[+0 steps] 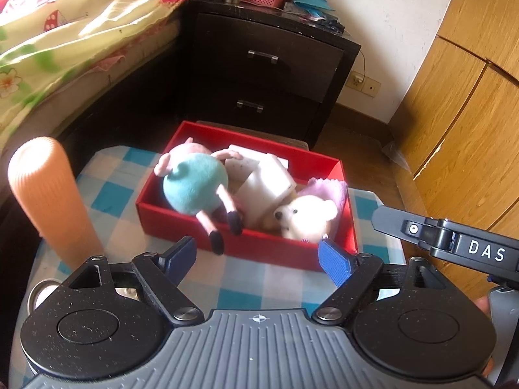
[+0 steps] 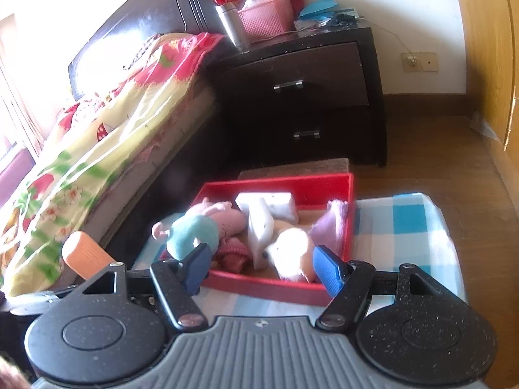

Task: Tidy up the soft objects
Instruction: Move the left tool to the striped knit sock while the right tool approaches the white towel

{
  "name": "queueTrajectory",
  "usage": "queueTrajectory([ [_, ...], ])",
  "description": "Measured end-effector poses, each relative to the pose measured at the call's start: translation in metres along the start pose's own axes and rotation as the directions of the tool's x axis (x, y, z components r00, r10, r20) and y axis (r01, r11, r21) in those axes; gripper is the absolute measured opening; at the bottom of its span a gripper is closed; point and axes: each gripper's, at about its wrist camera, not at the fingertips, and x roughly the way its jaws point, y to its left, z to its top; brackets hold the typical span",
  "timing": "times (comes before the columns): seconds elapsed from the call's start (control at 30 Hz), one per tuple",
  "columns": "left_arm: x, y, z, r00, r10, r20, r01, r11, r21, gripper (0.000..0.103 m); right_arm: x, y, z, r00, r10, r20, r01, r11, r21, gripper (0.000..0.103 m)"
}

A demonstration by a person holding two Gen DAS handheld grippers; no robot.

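Note:
A red box [image 1: 259, 249] [image 2: 269, 287] sits on a blue-and-white checked cloth. It holds a pig plush in a teal dress [image 1: 194, 188] [image 2: 194, 230], white foam blocks [image 1: 262, 184] [image 2: 259, 223], a white bear plush [image 1: 305, 215] [image 2: 292, 253] and a lilac cloth [image 1: 327, 189] [image 2: 329, 227]. The pig's legs hang over the near wall. My left gripper [image 1: 258, 257] is open and empty, just in front of the box. My right gripper [image 2: 261, 269] is open and empty, at the box's near edge. The right gripper's body [image 1: 454, 243] shows at the right of the left wrist view.
An orange ribbed cylinder [image 1: 52, 201] [image 2: 86, 254] stands left of the box. A bed with a floral quilt [image 1: 65, 42] [image 2: 97, 136] is on the left. A dark nightstand [image 1: 269, 74] [image 2: 308, 97] stands behind; wooden cabinets [image 1: 464, 97] line the right.

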Motion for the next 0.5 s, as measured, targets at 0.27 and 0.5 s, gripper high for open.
queueTrajectory([
  [0.27,-0.009,0.004,-0.016,1.0,-0.001,-0.015,0.001,1.0,0.002,0.081,-0.016,-0.013,-0.026,0.999,-0.022,-0.025,0.022,0.999,0.03,0.048],
  [0.5,-0.01,0.003,-0.037,0.998,0.014,-0.054,-0.012,1.0,0.028,0.081,-0.025,-0.017,-0.053,0.997,-0.021,-0.069,0.023,0.999,0.029,0.048],
])
